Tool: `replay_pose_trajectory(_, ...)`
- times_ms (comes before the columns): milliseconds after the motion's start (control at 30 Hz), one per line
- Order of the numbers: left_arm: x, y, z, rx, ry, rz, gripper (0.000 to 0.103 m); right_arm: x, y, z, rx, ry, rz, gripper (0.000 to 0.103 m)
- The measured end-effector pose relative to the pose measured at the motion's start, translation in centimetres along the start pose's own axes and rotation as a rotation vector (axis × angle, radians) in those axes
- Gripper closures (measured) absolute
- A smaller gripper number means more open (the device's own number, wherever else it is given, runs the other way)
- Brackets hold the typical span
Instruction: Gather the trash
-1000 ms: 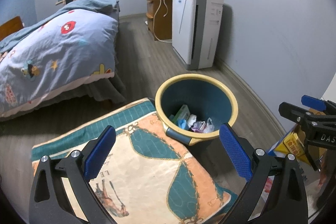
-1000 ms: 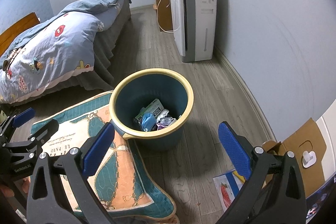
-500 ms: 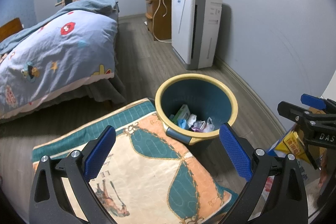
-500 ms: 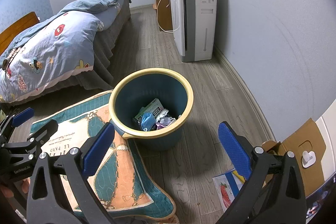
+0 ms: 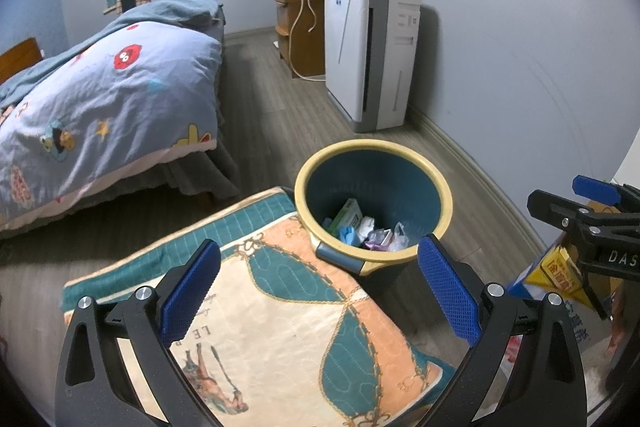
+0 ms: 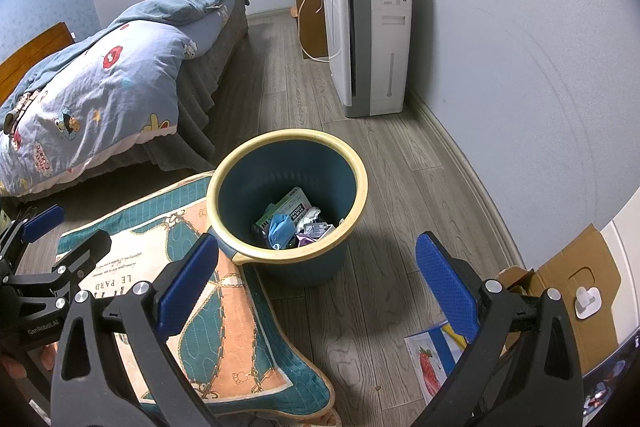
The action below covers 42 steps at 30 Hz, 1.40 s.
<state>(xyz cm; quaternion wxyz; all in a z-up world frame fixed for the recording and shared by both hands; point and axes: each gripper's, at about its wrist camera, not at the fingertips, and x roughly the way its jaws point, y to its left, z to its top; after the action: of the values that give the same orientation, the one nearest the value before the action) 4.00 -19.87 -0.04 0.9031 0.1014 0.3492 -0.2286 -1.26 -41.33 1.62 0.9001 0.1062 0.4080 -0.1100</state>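
Both my grippers hang over the bedroom floor with nothing in them. Left gripper: fingers spread wide, blue ribbed pads on black frames, over the quilted mat. Right gripper: fingers also spread wide, same blue textured pads, empty.

Trash bin sits on the grey wood-plank floor, round, tapered, dark teal plastic with a smooth pale yellow rim and a small grey-and-yellow handle tab on the near side. It stands upright, mouth facing up, its near-left edge touching or overlapping the mat's corner; I can't tell which.

Trash lies at the bin bottom: a flat green-white carton, long axis running diagonally from lower left to upper right in the right wrist view, a crumpled blue piece that looks like a glove, white crumpled paper, and shiny clear-purple wrappers. Same pile in the left view.

Mat is stitched fabric, teal border, peach and cream panels, gold chain print.

Bed with soft blue cartoon-print quilt is off to the left. White boxy air purifier stands against the wall beyond the bin. Cardboard box and a strawberry-print sheet lie to the right.
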Motion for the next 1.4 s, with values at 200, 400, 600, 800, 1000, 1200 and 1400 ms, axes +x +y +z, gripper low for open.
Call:
replay_pose_trajectory(200, 0.0, -0.1, 0.0, 0.001, 0.001, -0.001, 0.005, 0.0, 0.0, 0.0, 0.0, -0.001, 0.001, 0.006)
replay_pose_trajectory(400, 0.0, -0.1, 0.0, 0.001, 0.001, 0.0, 0.005, 0.0, 0.0, 0.1, -0.001, 0.0, 0.001, 0.006)
replay_pose_trajectory(600, 0.0, -0.2, 0.0, 0.001, 0.0, 0.002, 0.005, 0.0, 0.0, 0.1, 0.0, 0.0, 0.0, 0.006)
replay_pose_trajectory(800, 0.0, -0.2, 0.0, 0.001, 0.002, 0.002, 0.005, 0.0, 0.0, 0.1, -0.001, 0.0, 0.001, 0.006)
replay_pose_trajectory(1000, 0.0, -0.3, 0.0, 0.008, 0.002, -0.006, 0.005, 0.0, 0.0, 0.2, -0.001, 0.001, 0.001, 0.006)
replay_pose_trajectory(1200, 0.2, -0.3, -0.2, 0.026, 0.017, -0.024, 0.005, 0.1, -0.1, 0.2, 0.001, 0.003, 0.002, 0.006)
replay_pose_trajectory(1400, -0.2, 0.7, -0.3, 0.01, 0.041, 0.007, 0.005, 0.5, -0.8, -0.1, 0.042, 0.033, -0.022, 0.006)
